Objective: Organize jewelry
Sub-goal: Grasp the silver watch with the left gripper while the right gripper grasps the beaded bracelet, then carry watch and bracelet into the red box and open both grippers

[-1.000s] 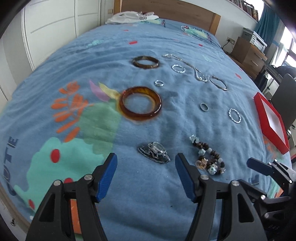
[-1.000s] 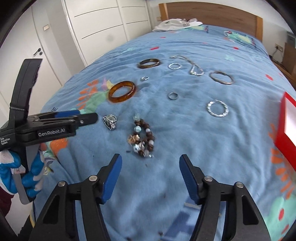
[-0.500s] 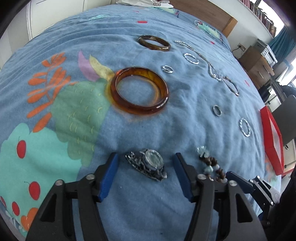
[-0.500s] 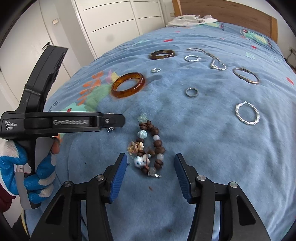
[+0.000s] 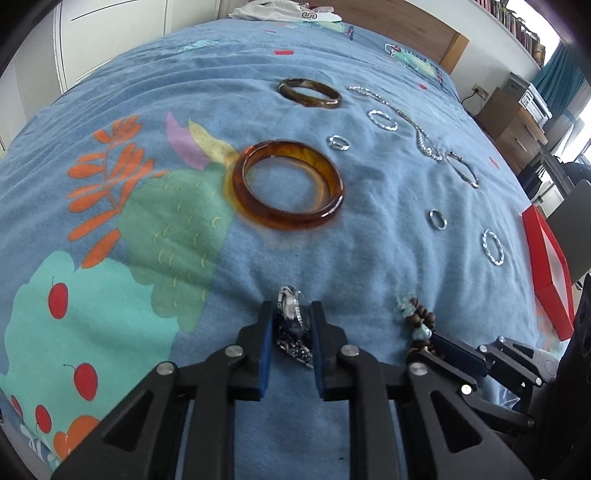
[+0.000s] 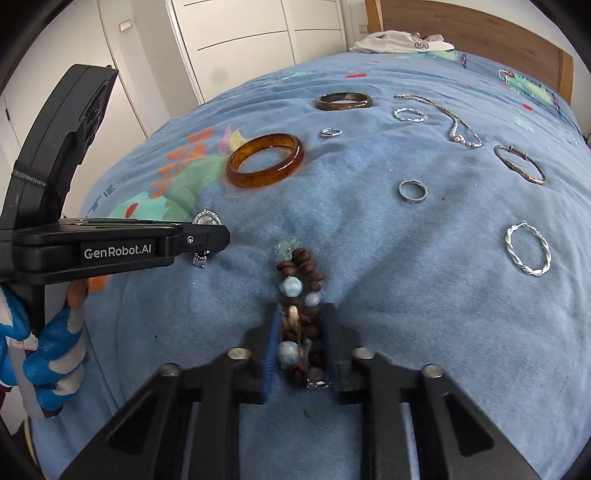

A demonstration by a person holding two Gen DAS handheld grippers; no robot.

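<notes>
My left gripper (image 5: 291, 317) is shut on a silver watch (image 5: 293, 314) that lies on the blue bedspread; the watch also shows in the right wrist view (image 6: 206, 218) behind the left gripper (image 6: 218, 236). My right gripper (image 6: 300, 321) is shut on a brown beaded bracelet (image 6: 299, 280) with pale blue beads; the bracelet also shows in the left wrist view (image 5: 415, 317). An amber bangle (image 5: 288, 184) lies just beyond the watch. A darker bangle (image 5: 309, 93), silver rings (image 5: 437, 219), silver hoops (image 5: 493, 246) and a chain (image 5: 406, 118) lie farther back.
A red box (image 5: 550, 258) sits at the right edge of the bed. A wooden headboard (image 6: 480, 33) and white clothing (image 6: 399, 40) are at the far end. White wardrobe doors (image 6: 240, 44) stand on the left. A dresser (image 5: 517, 125) stands at the right.
Both grippers moved down and forward onto the bed and closed: the left one on the watch, the right one on the beaded bracelet. The watch now stands on edge between the left pads.
</notes>
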